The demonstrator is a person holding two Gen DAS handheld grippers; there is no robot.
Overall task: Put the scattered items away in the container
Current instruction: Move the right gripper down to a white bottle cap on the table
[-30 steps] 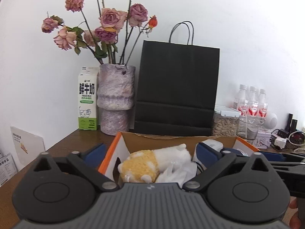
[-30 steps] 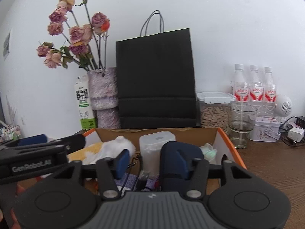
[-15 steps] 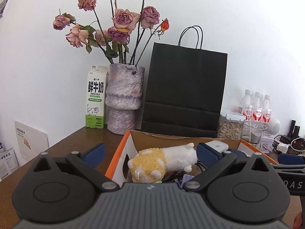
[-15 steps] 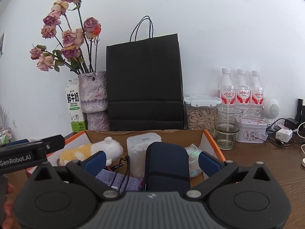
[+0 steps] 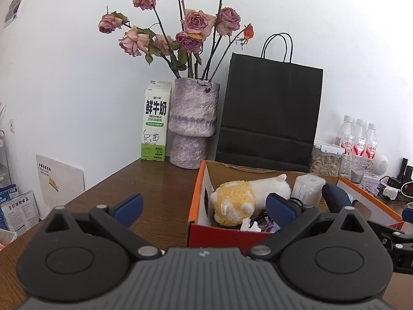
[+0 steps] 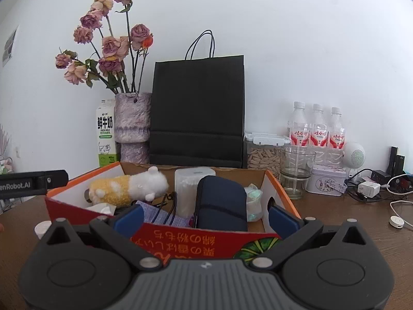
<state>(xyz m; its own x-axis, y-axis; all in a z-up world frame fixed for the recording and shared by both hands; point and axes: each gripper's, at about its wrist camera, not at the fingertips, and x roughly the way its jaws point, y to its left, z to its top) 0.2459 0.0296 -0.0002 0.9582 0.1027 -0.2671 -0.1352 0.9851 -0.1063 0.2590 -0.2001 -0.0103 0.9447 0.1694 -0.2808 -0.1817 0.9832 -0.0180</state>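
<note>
Both grippers have drawn back from the box since a second ago, when the right gripper's blue pads flanked the navy pouch inside it; now the pouch lies released in the box. Nearest in the right wrist view, the right gripper (image 6: pixel 205 215) is spread wide with nothing between its pads, in front of the red printed wall of the cardboard box (image 6: pixel 196 242). The left gripper (image 5: pixel 204 206) is likewise released and empty, one pad over the brown worktop (image 5: pixel 160 196), the other at the box's near corner. Inside the box, the navy pouch (image 6: pixel 220 202) stands beside a white plastic canister (image 6: pixel 189 188), and a yellow-and-white plush toy (image 6: pixel 129 186) lies towards the left wall. Behind the box stand a black paper bag (image 6: pixel 197 108), a mottled vase (image 6: pixel 133 126) of dried roses and a milk carton (image 6: pixel 105 134), against the white wall.
</note>
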